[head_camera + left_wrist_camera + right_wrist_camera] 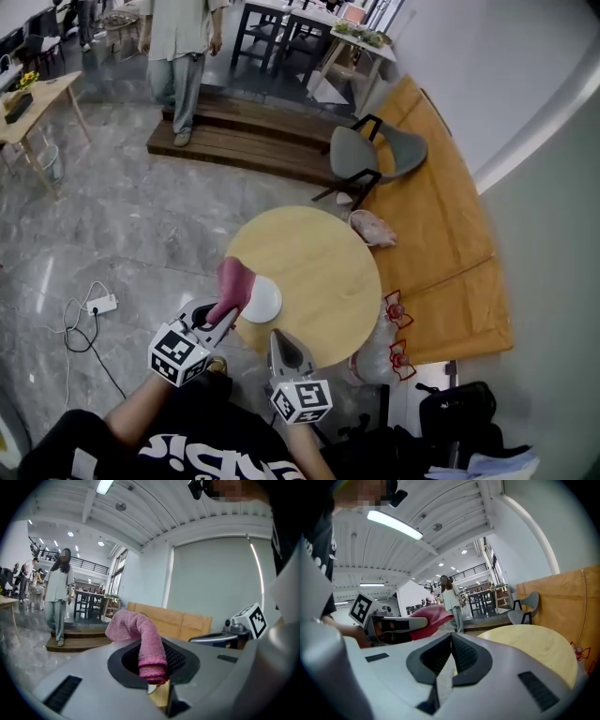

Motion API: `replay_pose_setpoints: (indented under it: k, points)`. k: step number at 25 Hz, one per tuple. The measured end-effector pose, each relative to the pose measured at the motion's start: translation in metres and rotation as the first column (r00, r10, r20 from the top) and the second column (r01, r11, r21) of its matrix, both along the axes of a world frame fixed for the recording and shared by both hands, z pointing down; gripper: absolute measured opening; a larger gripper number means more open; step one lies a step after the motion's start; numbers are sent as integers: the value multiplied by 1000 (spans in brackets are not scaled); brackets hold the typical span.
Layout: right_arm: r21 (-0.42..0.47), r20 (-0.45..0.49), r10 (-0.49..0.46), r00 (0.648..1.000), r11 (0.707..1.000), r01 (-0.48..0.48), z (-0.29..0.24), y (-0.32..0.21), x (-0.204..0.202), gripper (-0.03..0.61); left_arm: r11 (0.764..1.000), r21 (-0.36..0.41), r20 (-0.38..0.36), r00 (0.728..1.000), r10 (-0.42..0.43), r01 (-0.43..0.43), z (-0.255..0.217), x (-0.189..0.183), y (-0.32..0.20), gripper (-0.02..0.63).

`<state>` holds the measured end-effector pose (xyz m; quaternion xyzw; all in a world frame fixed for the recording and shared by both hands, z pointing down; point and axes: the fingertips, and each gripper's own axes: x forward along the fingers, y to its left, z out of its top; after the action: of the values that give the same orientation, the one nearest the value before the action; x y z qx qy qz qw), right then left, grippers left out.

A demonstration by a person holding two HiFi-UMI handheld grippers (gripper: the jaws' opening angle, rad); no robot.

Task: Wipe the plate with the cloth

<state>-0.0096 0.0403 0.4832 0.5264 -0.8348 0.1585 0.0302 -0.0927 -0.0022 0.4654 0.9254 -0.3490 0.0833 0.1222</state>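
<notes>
**Left gripper clamped on the cloth, plate just ahead of it**

The only writing in view is the white print on your black shirt (202, 450). It is cut off at the bottom of the head view and cannot be read. The marker cube (178, 353) on each gripper carries black-and-white squares and no words.

The count is two grippers, one cloth, one plate, one round table (323, 258) and one grey chair (361, 155) beyond it.

Your left gripper (223, 315) has its jaws clenched on the pink cloth (234, 281). The cloth rises from between the pads and flops forward past the tips. Your right gripper (276, 336) has its jaws pressed together with nothing between them.

The white plate (264, 302) lies on the table's near edge, just ahead and to the right of your left gripper's tips. It is also just ahead and slightly left of your right gripper's tips. The cloth's free end overlaps the plate's left rim, but whether it touches cannot be told.

A person (183, 47) stands well beyond both grippers, by a wooden step.
</notes>
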Motion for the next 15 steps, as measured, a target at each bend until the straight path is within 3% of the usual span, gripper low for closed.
replay_pose_setpoints:
  k: [15]
  points:
    - [-196, -111, 50, 993, 978, -71, 69, -43, 32, 21, 991, -98, 29, 995, 95, -92, 42, 27, -52, 52]
